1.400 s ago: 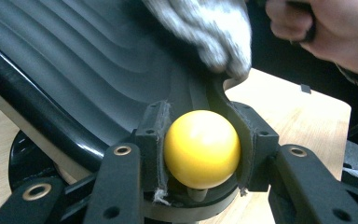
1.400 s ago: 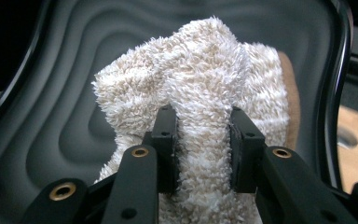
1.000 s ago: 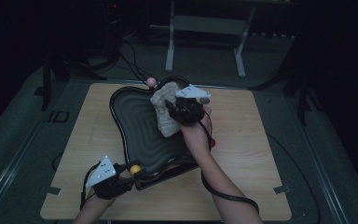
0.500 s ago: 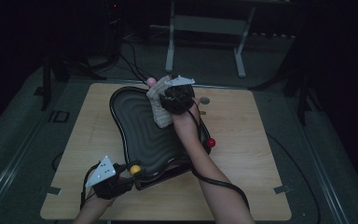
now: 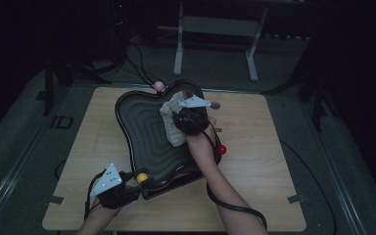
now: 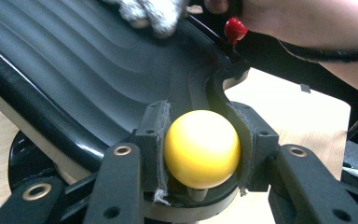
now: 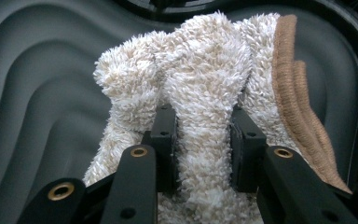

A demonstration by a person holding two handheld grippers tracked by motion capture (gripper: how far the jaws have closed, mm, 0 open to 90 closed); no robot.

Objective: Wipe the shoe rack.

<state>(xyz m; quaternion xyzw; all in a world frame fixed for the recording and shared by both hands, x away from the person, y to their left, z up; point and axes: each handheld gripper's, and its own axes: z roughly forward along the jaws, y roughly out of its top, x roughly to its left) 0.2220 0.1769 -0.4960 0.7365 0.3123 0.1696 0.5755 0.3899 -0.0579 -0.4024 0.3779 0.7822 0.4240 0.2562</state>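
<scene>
Tongs, two: our right tongs (image 7: pixel 203 135) pinch one fluffy cream cloth (image 7: pixel 205 70) in one ribbed black tray (image 5: pixel 142 132) mid-tabletop (image 5: pixel 259 161); left tongs (image 6: pixel 200 149) clamp its smooth yellow knob (image 6: pixel 201 148) near the front edge.

- tray (image 5: pixel 142 132) is black, kinda glossy, with wavy stepped ridges running across its floor like contour lines
- cloth (image 7: pixel 205 74) is fluffy cream-white with beige flecks, plus a tan-brown ribbed edge down one side
- yellow ball (image 6: pixel 201 148) is plain bright yellow, no markings
- red knob (image 6: pixel 235 29) is shiny red, pink knob (image 5: pixel 159 86) is pale pink
- table (image 5: pixel 259 147) is light wood
- both sets of gripper jaws are matte black with brass-coloured rivets; the plates on top are pale grey
- floor around is dark grey-green
</scene>
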